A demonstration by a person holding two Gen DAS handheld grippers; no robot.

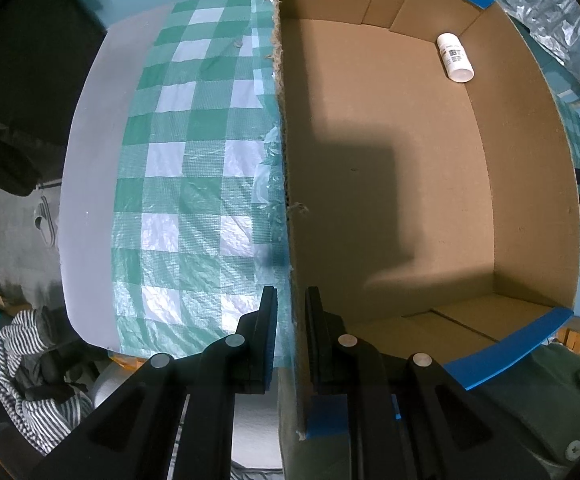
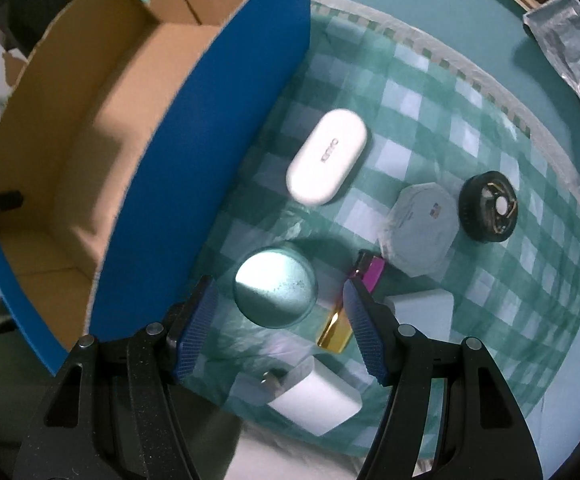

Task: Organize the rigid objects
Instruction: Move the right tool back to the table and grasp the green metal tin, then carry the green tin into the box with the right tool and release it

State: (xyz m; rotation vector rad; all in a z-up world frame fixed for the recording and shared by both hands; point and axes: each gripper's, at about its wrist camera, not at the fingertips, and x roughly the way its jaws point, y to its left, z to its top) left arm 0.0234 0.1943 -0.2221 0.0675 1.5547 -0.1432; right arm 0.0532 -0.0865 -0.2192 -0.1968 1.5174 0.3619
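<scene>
Cardboard box with blue outer faces sits open-topped on a green-and-white checked cloth; one small white labelled bottle lies on its side in a far corner of the floor. Left gripper is clamped on the box's ragged side wall. Right gripper has its jaws apart, straddling a round teal-lidded tin on the cloth beside the box, pads not touching it. Nearby: white oval case, white charger block, magenta-and-gold lighter, black round disc.
</scene>
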